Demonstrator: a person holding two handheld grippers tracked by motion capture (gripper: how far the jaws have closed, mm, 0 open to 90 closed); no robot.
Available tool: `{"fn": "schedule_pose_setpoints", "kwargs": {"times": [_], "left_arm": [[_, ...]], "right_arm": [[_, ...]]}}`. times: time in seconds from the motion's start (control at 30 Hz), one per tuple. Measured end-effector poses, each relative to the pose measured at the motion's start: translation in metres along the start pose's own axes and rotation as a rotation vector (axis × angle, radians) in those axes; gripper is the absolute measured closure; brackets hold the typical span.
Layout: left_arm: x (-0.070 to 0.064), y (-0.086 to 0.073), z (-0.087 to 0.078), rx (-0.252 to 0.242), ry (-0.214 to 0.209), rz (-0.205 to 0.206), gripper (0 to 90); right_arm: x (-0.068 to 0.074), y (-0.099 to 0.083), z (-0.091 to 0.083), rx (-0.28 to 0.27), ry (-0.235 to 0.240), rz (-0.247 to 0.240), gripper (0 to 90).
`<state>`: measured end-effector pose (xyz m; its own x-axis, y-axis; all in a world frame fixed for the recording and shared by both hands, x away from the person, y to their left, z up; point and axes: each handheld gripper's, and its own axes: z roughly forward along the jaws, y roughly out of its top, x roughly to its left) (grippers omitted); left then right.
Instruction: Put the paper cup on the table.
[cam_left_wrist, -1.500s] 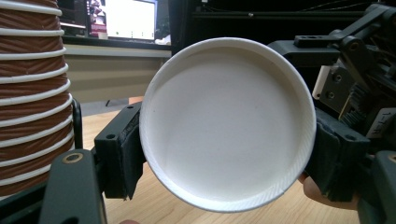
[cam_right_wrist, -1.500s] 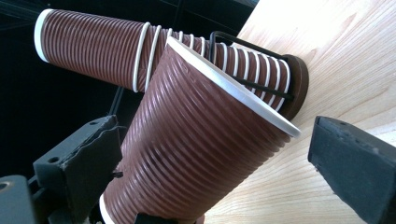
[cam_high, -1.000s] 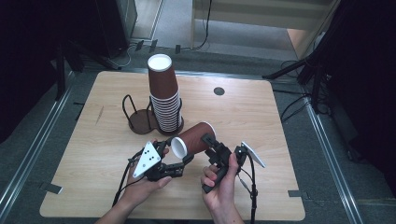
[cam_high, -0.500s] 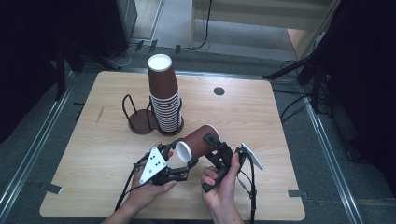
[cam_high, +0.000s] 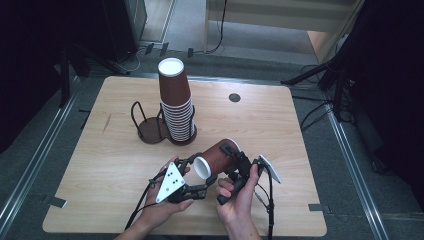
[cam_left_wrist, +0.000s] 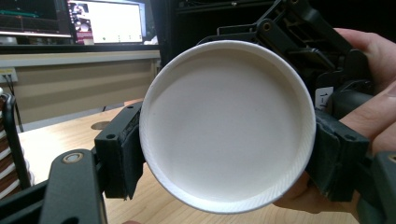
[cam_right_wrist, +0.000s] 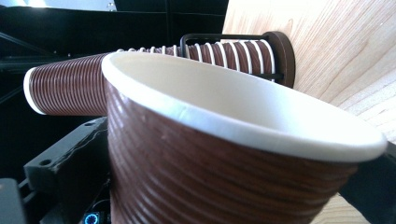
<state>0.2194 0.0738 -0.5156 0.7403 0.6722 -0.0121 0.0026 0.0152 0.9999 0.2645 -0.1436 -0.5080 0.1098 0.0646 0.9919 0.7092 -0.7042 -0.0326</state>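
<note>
- Table (cam_high: 120, 150): the stack of cups (cam_high: 176, 102) stands upside down by the wire holder (cam_high: 147, 122), far from my hands.
- One cup (cam_high: 220, 156) is off the stack, lying sideways near me, still to be placed.
- Left gripper (cam_high: 200, 177) clamps its base; right gripper (cam_high: 235, 160) clamps its body.

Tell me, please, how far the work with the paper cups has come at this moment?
Done: one brown cup is off the stack of cups and lies on its side above the table. In hand: the right gripper clamps its body, and the left gripper has its jaws on either side of the white base. Left: one gripper must let go; where the cup should go, I cannot tell.
</note>
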Motion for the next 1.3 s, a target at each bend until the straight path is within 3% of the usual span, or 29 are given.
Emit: {"fn": "schedule_pose_setpoints", "kwargs": {"times": [0.23, 0.47, 0.5, 0.57, 0.63, 0.87, 1.0, 1.1, 1.13, 1.2, 1.27, 1.3], "left_arm": [[0.003, 0.001, -0.003, -0.002, -0.001, 0.006, 24.5], [0.003, 0.004, -0.005, 0.009, -0.001, -0.013, 23.5], [0.003, 0.005, -0.006, 0.017, -0.003, -0.037, 22.0], [0.003, 0.007, -0.007, 0.025, -0.041, -0.09, 9.8], [0.003, 0.007, -0.008, 0.025, -0.053, -0.101, 1.2], [0.006, 0.009, -0.011, 0.061, -0.036, -0.128, 0.0], [0.01, 0.009, -0.014, 0.069, -0.027, -0.142, 0.0], [0.012, 0.009, -0.015, 0.07, -0.019, -0.152, 0.0], [0.013, 0.009, -0.016, 0.071, -0.017, -0.152, 0.0], [0.014, 0.009, -0.017, 0.075, -0.013, -0.155, 0.0], [0.015, 0.009, -0.017, 0.078, -0.015, -0.157, 0.0], [0.015, 0.009, -0.017, 0.08, -0.015, -0.16, 0.0]], "right_arm": [[0.0, 0.0, 0.001, 0.009, 0.017, -0.003, 5.2], [0.002, -0.002, 0.002, 0.005, 0.016, -0.028, 6.4], [0.003, -0.002, 0.002, 0.008, 0.019, -0.04, 6.6], [0.004, -0.001, 0.001, 0.003, 0.023, -0.046, 6.7], [0.004, -0.001, 0.001, -0.002, 0.024, -0.045, 6.7], [0.008, 0.007, -0.003, -0.062, 0.015, -0.104, 7.4], [0.013, 0.008, -0.005, -0.107, 0.022, -0.183, 7.7], [0.014, 0.009, -0.006, -0.115, 0.03, -0.211, 7.7], [0.016, 0.009, -0.006, -0.127, 0.024, -0.248, 7.7], [0.017, 0.009, -0.007, -0.123, 0.023, -0.258, 7.7], [0.02, 0.01, -0.008, -0.145, 0.035, -0.312, 7.7], [0.02, 0.01, -0.008, -0.145, 0.035, -0.312, 7.7]]}}
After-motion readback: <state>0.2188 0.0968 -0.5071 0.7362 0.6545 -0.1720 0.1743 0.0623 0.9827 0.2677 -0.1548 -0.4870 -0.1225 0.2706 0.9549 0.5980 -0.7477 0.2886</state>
